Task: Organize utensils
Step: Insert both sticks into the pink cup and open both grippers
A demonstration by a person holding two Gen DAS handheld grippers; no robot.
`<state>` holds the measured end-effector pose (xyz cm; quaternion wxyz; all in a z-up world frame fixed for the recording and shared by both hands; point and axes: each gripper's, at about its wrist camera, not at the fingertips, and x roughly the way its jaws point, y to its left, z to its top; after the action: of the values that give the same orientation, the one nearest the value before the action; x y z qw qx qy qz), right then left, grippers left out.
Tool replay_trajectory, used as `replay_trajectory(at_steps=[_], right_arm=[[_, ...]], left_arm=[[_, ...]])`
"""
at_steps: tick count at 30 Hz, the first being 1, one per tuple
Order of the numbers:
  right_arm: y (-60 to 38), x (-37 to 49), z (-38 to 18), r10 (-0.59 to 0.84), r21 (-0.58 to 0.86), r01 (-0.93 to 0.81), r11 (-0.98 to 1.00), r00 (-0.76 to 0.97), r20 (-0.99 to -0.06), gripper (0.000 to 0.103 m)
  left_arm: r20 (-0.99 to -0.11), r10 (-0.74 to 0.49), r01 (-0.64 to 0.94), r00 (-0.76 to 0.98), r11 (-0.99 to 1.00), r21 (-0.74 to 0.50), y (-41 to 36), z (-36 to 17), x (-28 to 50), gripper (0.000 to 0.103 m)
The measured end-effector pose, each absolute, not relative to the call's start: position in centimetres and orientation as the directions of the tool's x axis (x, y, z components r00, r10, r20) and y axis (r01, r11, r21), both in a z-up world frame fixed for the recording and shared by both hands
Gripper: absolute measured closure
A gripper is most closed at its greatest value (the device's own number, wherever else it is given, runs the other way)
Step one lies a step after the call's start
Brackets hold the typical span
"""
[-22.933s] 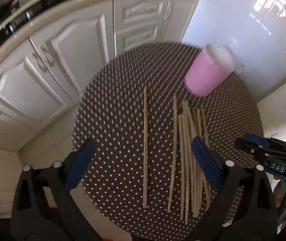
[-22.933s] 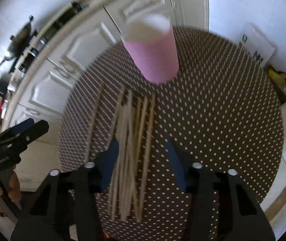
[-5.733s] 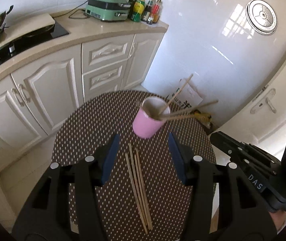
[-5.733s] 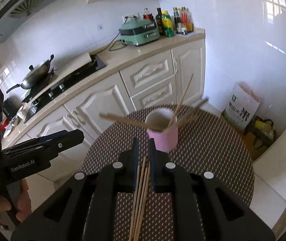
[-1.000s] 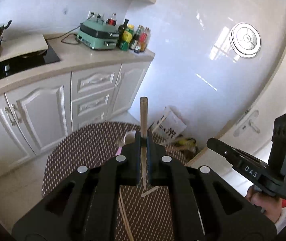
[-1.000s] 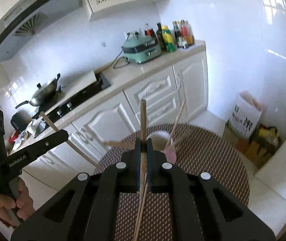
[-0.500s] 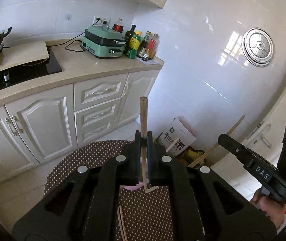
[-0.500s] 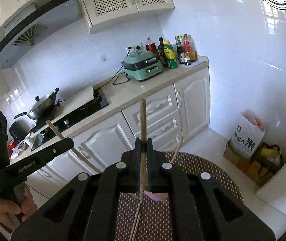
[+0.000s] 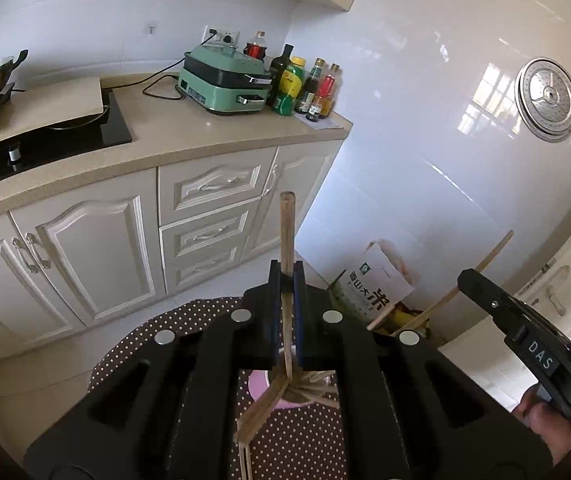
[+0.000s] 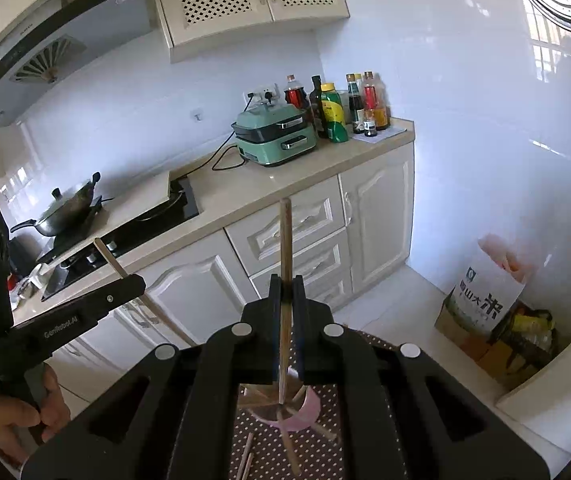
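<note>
My left gripper [image 9: 286, 276] is shut on a wooden chopstick [image 9: 286, 224] that stands upright, its lower end over the pink cup [image 9: 259, 382]. My right gripper [image 10: 286, 282] is shut on another chopstick [image 10: 285, 240], also upright, its lower end at the pink cup [image 10: 309, 406]. The cup sits on the brown dotted table [image 9: 165, 328] and holds several chopsticks leaning outward. Loose chopsticks [image 10: 247, 456] lie on the table [image 10: 325, 452] in front of the cup. Each gripper shows in the other's view, the right one [image 9: 485, 284] and the left one [image 10: 125, 284], both holding a stick.
White kitchen cabinets [image 9: 97, 248] and a counter with a green cooker [image 9: 225, 84] and bottles [image 9: 305, 84] stand behind the table. A rice bag [image 10: 485, 288] and boxes sit on the floor by the white wall. A wok [image 10: 69, 204] sits on the stove.
Both grippers have risen and tilted up, each with its chopstick. The cup and table have dropped lower in both views.
</note>
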<state>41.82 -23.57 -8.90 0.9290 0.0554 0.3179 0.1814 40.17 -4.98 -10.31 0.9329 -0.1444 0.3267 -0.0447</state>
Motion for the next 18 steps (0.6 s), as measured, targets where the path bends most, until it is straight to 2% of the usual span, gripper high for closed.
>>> replay_trajectory(at_steps=[4,18], right_arm=[[-22.9,42.6,-9.3,0.357,0.176,-0.316,0.932,0.727,-0.586,0.099],[-21.3,44.2,-12.7,0.376,0.17,-0.362,0.917,0.635,-0.675,0.099]], left_arm=[[-0.611,-0.16,-0.013,0.775,0.963,-0.269,-5.4,-10.8,41.4,0.098],[-0.74,-0.191,-0.003,0.645,0.968,-0.252,-6.6,-15.2,44.1,0.097]])
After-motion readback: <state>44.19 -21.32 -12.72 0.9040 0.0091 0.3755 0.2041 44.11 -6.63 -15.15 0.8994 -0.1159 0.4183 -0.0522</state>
